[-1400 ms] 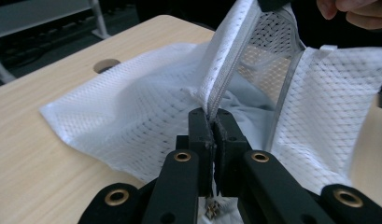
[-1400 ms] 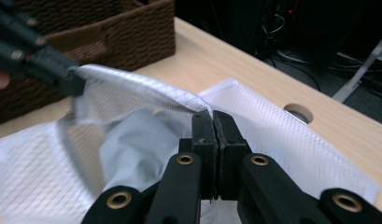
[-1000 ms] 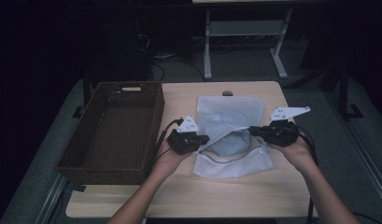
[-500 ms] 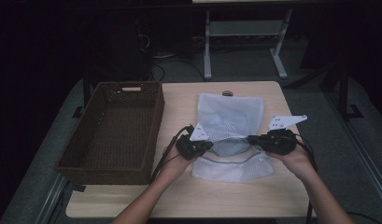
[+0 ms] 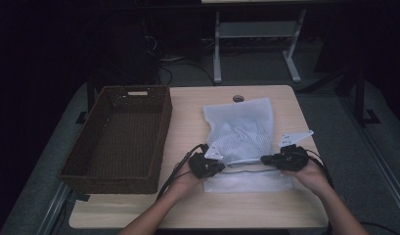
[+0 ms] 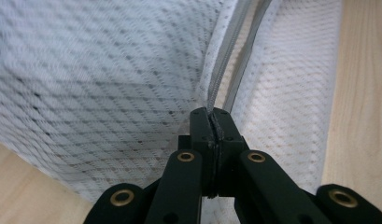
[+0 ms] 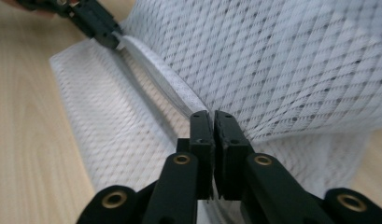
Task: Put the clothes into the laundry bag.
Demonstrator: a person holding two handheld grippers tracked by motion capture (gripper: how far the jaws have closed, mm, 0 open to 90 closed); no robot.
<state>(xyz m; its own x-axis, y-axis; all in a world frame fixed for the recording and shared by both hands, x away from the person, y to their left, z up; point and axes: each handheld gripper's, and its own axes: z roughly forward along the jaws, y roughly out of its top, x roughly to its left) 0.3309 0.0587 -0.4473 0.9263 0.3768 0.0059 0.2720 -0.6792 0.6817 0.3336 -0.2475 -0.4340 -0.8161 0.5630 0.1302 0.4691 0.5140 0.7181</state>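
Observation:
A white mesh bag (image 5: 241, 129) with something pale inside lies in the middle of the wooden table (image 5: 188, 122). Its zipped opening faces the near edge. My left gripper (image 5: 221, 167) is shut on the left end of the upper zipper edge (image 6: 216, 79), and the jaws pinch that tape in the left gripper view (image 6: 211, 114). My right gripper (image 5: 264, 159) is shut on the right end of the same edge (image 7: 179, 95), with the fabric caught between its jaws (image 7: 212, 115). The edge is stretched taut between the two grippers. The left gripper (image 7: 97, 23) is also in the right gripper view, far off.
A dark wicker basket (image 5: 161, 132) stands on the left half of the table, a short way from my left hand. The table has a round cable hole (image 5: 238, 98) at its far edge. Beyond the table are a dark floor and a metal stand (image 5: 217, 54).
Both grippers have come down and toward the near edge with the bag's zipper edge in them. The bag's raised mouth has sunk, and the bag lies flatter on the table.

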